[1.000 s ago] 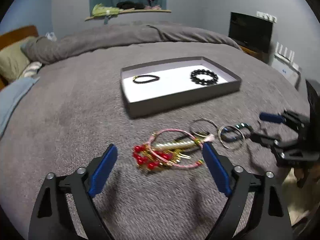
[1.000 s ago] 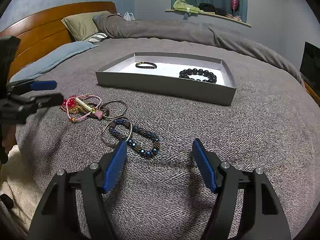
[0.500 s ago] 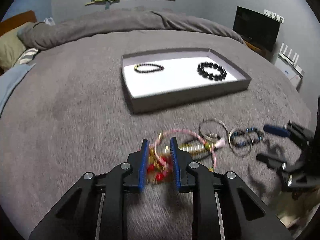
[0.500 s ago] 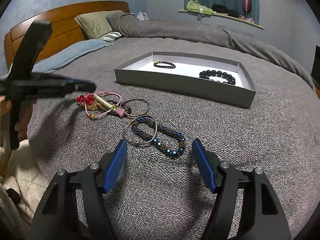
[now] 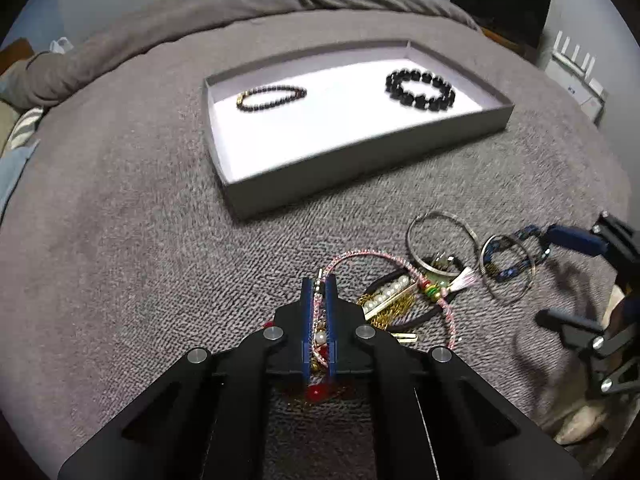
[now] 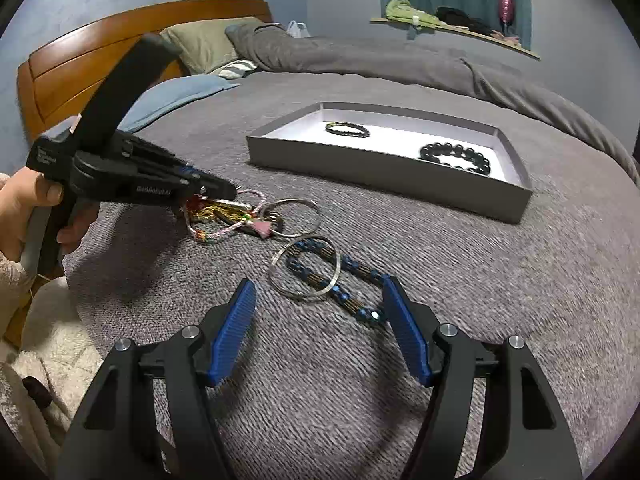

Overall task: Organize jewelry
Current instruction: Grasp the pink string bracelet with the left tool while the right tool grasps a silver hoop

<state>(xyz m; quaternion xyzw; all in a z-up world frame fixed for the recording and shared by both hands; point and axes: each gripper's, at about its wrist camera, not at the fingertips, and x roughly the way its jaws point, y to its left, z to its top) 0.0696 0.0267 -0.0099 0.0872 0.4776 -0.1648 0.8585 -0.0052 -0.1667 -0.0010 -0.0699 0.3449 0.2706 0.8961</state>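
In the left wrist view, the left gripper is clamped on the pink braided bracelet at the edge of the tangled pile on the grey blanket, presumably to pull it free for the grey tray (two beaded bracelets already lie inside). In the right wrist view, the right gripper hovers with jaws wide, gripping nothing, straddling the blue beaded bracelet and silver bangle, likely the next pick.

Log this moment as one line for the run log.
left claw: shut on pink cord bracelet | right claw: open over blue bead bracelet | tray: two bracelets inside
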